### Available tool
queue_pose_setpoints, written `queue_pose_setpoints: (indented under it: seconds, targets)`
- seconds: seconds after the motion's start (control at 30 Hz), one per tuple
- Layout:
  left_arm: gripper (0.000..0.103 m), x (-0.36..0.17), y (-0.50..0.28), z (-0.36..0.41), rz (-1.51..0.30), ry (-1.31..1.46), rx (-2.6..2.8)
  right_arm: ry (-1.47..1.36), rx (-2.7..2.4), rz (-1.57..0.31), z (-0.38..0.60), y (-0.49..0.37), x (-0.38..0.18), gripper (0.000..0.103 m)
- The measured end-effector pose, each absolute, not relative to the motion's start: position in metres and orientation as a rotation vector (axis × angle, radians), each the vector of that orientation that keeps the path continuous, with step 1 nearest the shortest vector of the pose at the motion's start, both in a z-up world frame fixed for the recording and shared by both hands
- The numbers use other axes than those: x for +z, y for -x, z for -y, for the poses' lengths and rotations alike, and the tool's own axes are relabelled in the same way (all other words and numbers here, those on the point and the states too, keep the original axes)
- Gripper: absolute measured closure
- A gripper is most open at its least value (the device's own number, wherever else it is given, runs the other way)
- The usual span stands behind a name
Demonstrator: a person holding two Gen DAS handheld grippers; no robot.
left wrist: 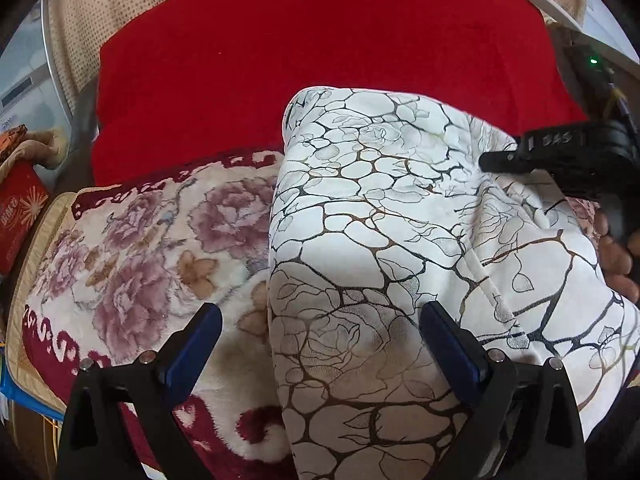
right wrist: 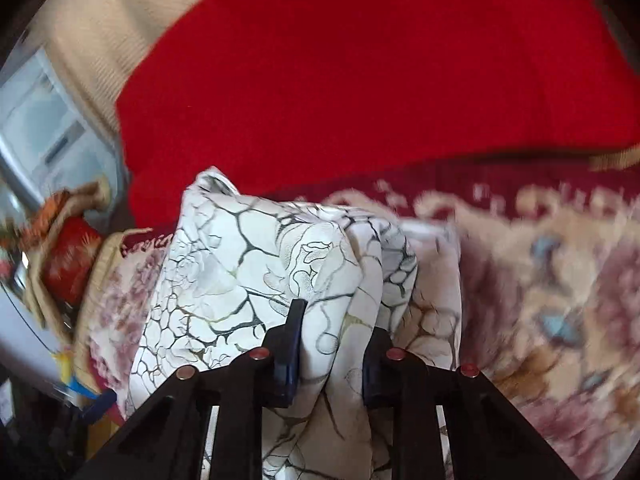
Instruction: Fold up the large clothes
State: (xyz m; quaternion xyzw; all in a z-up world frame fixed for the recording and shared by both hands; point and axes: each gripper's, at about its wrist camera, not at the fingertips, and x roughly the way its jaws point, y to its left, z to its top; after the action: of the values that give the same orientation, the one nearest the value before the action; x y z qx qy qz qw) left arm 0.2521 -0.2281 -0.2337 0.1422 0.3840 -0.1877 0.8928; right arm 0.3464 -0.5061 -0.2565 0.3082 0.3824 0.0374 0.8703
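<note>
Floral blanket (left wrist: 132,248) covers bed, red cloth (left wrist: 320,60) behind. White patterned garment (left wrist: 380,240) lies folded on blanket. Left tongs (left wrist: 320,332) apart over its edge; right tongs (right wrist: 334,332) clamped on bunched garment fold.

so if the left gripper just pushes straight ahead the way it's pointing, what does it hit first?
Most likely the white crackle-print garment: the left gripper stands open over its near fold, angled down. Depth is unclear, but nothing else lies in between.

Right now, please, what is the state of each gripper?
Left gripper: open, jaws wide over the white patterned garment, gripping nothing.
Right gripper: closed on a bunched fold of it.
</note>
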Motion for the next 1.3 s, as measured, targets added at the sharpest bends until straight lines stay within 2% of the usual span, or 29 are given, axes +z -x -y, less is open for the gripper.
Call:
queue_pose_setpoints:
  seconds: [0.13, 0.17, 0.2, 0.23, 0.27, 0.53, 0.57, 0.6, 0.67, 0.77, 1.0, 1.07, 1.13, 1.3]
  targets:
    - [0.004, -0.231, -0.253, 0.224, -0.799, -0.275, -0.389, -0.813, 0.16, -0.794, 0.521, -0.336, -0.256, 0.074]
    - [0.004, -0.23, -0.253, 0.223, -0.8, -0.265, -0.389, -0.839, 0.179, -0.805, 0.523, -0.332, -0.255, 0.063]
    - [0.004, -0.229, -0.253, 0.223, -0.802, -0.257, -0.391, -0.856, 0.197, -0.812, 0.524, -0.329, -0.255, 0.036]
    - [0.004, -0.228, -0.254, 0.221, -0.808, -0.245, -0.389, -0.876, 0.237, -0.805, 0.523, -0.324, -0.253, 0.027]
    - [0.004, -0.227, -0.254, 0.22, -0.81, -0.236, -0.387, -0.878, 0.269, -0.781, 0.521, -0.317, -0.25, 0.024]
    - [0.004, -0.224, -0.247, 0.223, -0.773, -0.265, -0.351, -0.804, 0.37, -0.819, 0.494, -0.276, -0.247, 0.024]
    - [0.004, -0.224, -0.245, 0.224, -0.766, -0.274, -0.349, -0.784, 0.374, -0.817, 0.488, -0.271, -0.246, 0.03]
    - [0.004, -0.223, -0.244, 0.225, -0.76, -0.281, -0.348, -0.755, 0.365, -0.808, 0.481, -0.266, -0.244, 0.047]
    - [0.004, -0.223, -0.243, 0.226, -0.757, -0.286, -0.347, -0.662, 0.326, -0.8, 0.467, -0.258, -0.241, 0.07]
    - [0.004, -0.224, -0.242, 0.227, -0.753, -0.298, -0.348, -0.55, 0.224, -0.797, 0.458, -0.246, -0.245, 0.077]
    - [0.004, -0.222, -0.243, 0.223, -0.749, -0.288, -0.34, -0.588, 0.213, -0.743, 0.47, -0.231, -0.239, 0.081]
    - [0.004, -0.223, -0.243, 0.224, -0.752, -0.292, -0.341, -0.603, 0.196, -0.786, 0.473, -0.234, -0.252, 0.082]
    - [0.004, -0.223, -0.242, 0.226, -0.742, -0.303, -0.336, -0.701, 0.203, -0.818, 0.486, -0.238, -0.271, 0.082]
    - [0.004, -0.223, -0.244, 0.223, -0.751, -0.291, -0.338, -0.855, 0.279, -0.818, 0.501, -0.228, -0.266, 0.074]
